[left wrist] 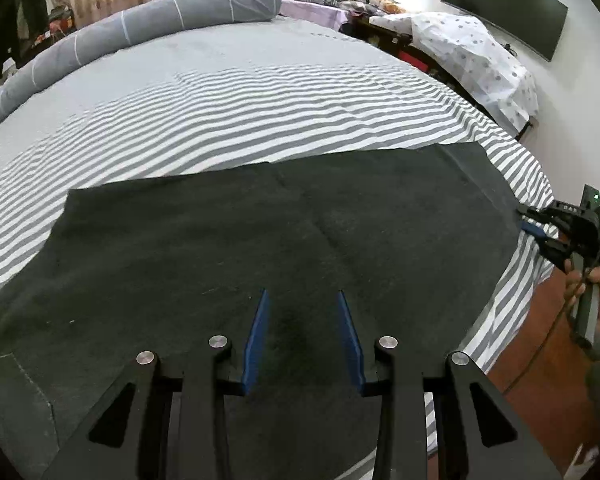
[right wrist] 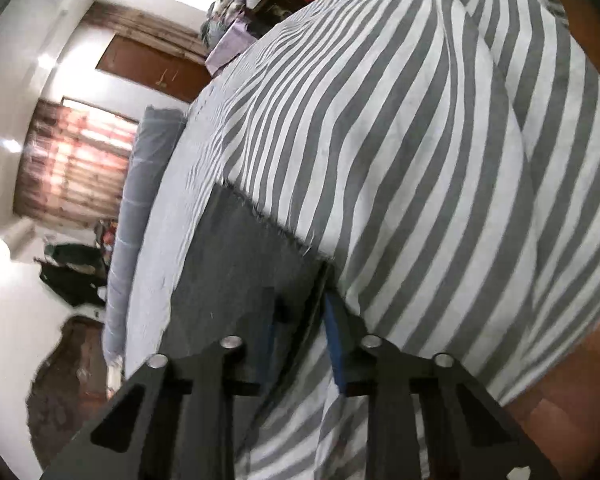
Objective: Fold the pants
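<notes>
One pair of dark charcoal fabric pants (left wrist: 260, 232) is spread flat on the grey-and-white striped bed sheet (left wrist: 260, 112). Its hem edge is pinched by the right hand-held gripper (right wrist: 300, 320); the left hand-held gripper (left wrist: 302, 300) is held spread above the cloth.

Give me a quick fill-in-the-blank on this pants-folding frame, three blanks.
1. The dark charcoal fabric pants lie flat on a grey-and-white ____ bedsheet.
2. The right gripper is at the pants' frayed ____.
3. The left gripper hovers over the pants with its blue pads ____.

Missing: striped; edge; apart
</notes>
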The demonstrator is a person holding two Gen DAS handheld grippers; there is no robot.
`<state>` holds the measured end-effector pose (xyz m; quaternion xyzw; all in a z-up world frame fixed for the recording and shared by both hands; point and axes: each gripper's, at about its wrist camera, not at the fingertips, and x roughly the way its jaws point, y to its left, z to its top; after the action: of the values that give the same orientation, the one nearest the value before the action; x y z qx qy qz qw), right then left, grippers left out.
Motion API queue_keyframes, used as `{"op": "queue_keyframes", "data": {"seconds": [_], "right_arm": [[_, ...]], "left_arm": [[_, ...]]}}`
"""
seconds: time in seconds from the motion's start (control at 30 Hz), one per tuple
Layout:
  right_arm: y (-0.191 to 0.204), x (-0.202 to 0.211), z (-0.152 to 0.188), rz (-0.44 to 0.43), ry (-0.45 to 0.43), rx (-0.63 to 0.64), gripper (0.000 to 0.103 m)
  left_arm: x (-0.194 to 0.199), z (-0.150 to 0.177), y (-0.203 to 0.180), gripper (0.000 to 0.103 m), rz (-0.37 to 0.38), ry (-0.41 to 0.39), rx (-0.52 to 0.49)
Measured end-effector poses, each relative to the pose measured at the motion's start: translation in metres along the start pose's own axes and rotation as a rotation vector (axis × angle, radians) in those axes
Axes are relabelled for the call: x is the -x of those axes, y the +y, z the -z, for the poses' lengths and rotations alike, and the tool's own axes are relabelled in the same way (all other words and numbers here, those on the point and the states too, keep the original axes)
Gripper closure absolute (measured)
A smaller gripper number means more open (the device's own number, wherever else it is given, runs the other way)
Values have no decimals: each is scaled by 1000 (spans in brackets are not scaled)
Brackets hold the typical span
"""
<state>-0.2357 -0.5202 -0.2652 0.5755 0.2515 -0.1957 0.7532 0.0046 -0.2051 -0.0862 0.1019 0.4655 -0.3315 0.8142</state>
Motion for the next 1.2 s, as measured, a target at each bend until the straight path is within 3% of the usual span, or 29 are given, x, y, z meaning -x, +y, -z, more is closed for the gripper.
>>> {"op": "queue_keyframes", "data": {"seconds": [0.17, 0.43, 0.5, 0.7, 0.8, 0.9, 1.07, 1.2], "right_arm": [[17, 3, 2, -40, -9, 29, 90], [19, -8, 6, 30, -11, 20, 87], [23, -8, 6, 40, -7, 30, 92], [48, 13, 10, -7, -26, 37, 95], [74, 25, 13, -59, -27, 68, 95], [107, 32, 22, -118, -8, 121, 96], [184, 24, 49, -219, 76, 247, 96], [240, 3, 85, -291, 167, 330, 95]], "left_arm": [[-8, 2, 1, 67, -22, 8, -11], [-11, 5, -4, 67, -22, 14, -32], [-7, 4, -8, 67, -4, -1, -34], [-9, 12, -15, 71, -1, 7, -59], [-18, 17, -18, 83, -52, 31, -105], [-17, 16, -16, 83, -40, 35, -101], [20, 10, 21, 82, 57, -12, 26], [61, 11, 65, 81, 65, -69, 128]]}}
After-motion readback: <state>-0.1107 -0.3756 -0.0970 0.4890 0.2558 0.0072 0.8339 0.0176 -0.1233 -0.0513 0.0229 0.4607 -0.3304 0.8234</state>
